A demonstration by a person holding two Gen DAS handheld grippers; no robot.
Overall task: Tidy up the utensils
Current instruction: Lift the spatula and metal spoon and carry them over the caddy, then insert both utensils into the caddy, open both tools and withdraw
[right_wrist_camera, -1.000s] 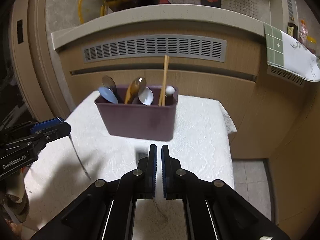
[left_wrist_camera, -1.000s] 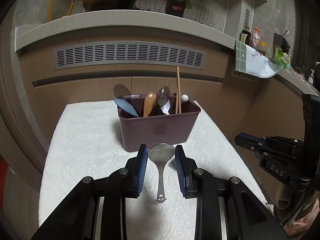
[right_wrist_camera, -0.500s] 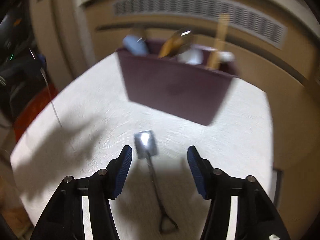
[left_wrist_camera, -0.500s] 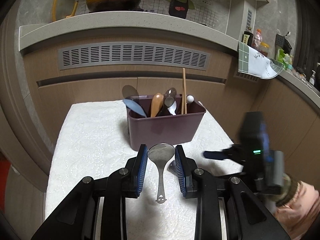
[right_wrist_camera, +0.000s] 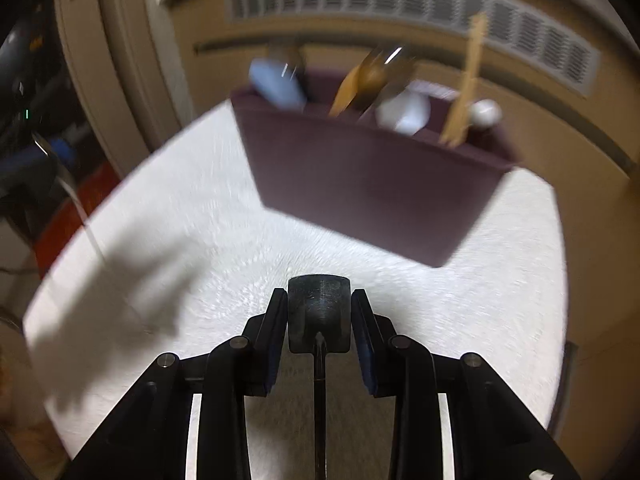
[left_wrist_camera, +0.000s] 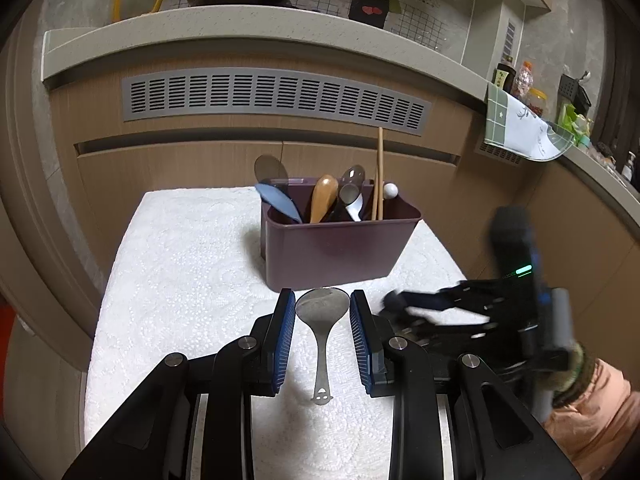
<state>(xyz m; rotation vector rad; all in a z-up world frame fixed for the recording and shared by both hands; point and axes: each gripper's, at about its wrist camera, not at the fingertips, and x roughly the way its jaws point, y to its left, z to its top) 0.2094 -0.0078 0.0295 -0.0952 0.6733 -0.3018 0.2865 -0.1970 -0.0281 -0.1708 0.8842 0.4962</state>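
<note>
White towelled table point(left_wrist_camera: 180, 280); left claw point(left_wrist_camera: 322, 312) clenching steel spoon point(left_wrist_camera: 321, 320), right claw point(right_wrist_camera: 319, 312) closing around dark spatula point(right_wrist_camera: 319, 316).

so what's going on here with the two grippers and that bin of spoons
A person is sorting utensils into a maroon utensil bin on a white towel-covered table. The left gripper grips a metal spoon by its bowl, handle pointing back toward the camera. The right gripper is closing on a small dark square-headed scoop. Neither utensil is in the bin yet.
</note>
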